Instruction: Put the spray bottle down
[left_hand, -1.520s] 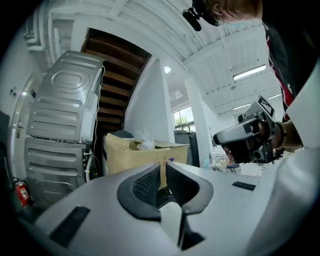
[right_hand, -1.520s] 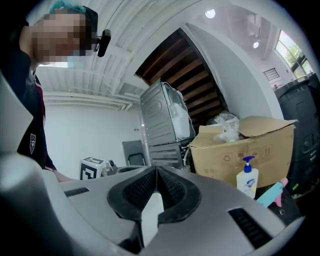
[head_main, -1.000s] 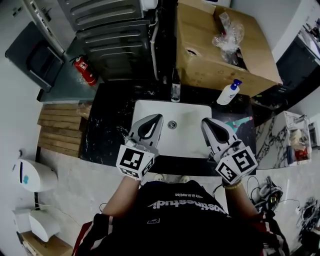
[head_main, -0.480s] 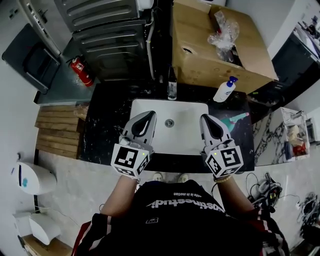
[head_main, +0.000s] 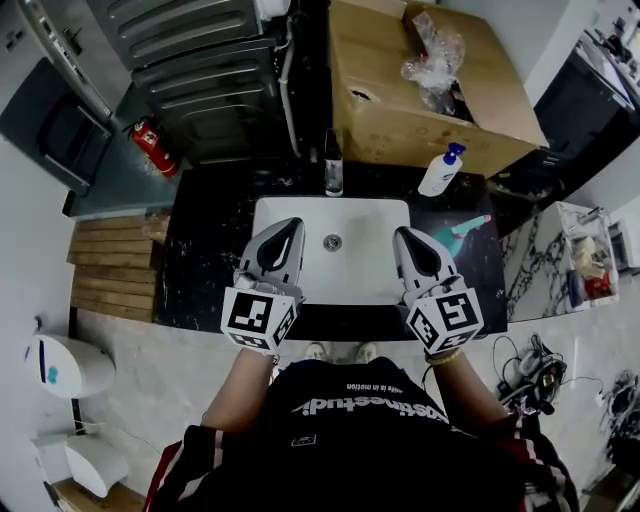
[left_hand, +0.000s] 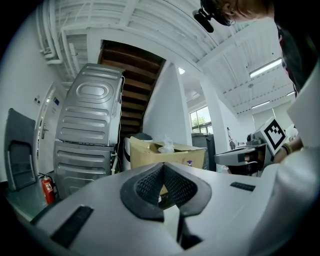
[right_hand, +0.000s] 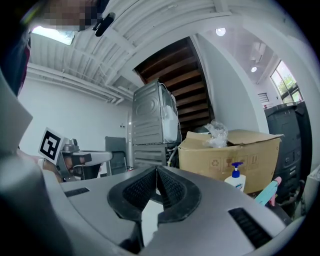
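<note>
While shut, right hand-held gripper (head_main: 402, 238) neighbours spray bottle (head_main: 462, 229).

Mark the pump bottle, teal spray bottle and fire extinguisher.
pump bottle (head_main: 437, 178): head view, white body.
teal spray bottle (head_main: 458, 232): head view, teal body.
fire extinguisher (head_main: 155, 148): head view, red cylinder.

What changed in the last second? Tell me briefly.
The right gripper eased slightly toward the left gripper, over the sink. Nothing was taken or let go. Both stayed shut and empty, the left one kept its place, and the teal bottle and pump bottle stayed on the counter.
</note>
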